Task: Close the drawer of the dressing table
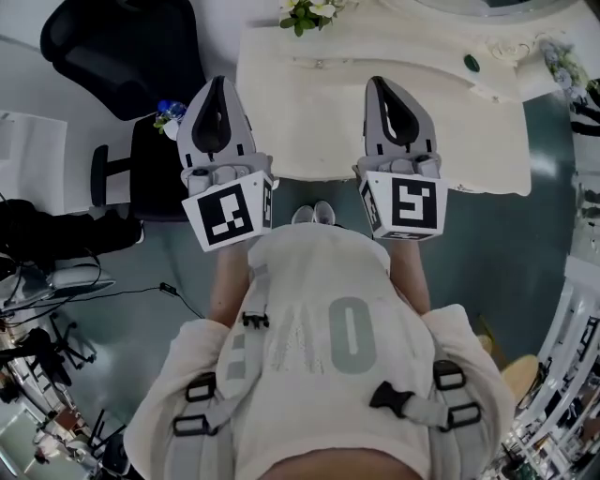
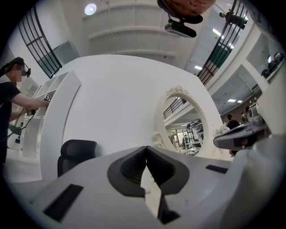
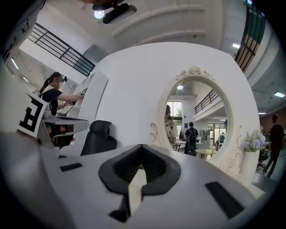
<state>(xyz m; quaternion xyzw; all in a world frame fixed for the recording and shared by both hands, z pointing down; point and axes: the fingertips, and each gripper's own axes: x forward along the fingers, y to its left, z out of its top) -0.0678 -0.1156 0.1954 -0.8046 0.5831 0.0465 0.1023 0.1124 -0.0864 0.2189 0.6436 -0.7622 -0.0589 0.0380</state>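
The white left gripper [image 1: 217, 84] and white right gripper [image 1: 379, 84] are held side by side over the front edge of the cream-white carved dressing table [image 1: 309, 117]. Both have their jaws pressed together on nothing. The drawer cannot be made out under that edge. An oval white-framed mirror [image 3: 196, 116] stands ahead.

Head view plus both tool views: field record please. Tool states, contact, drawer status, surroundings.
left tool: jaws together, nothing between them, held over the near part of the dressing table
right tool: jaws together, empty, level with the left one
contact: neither tool visibly touches the table
drawer: no pulled-out drawer shows; table front not visible
mirror: oval, ornate frame, ahead of both tools
office chair: black, left of the table
flowers: at the table's far edge
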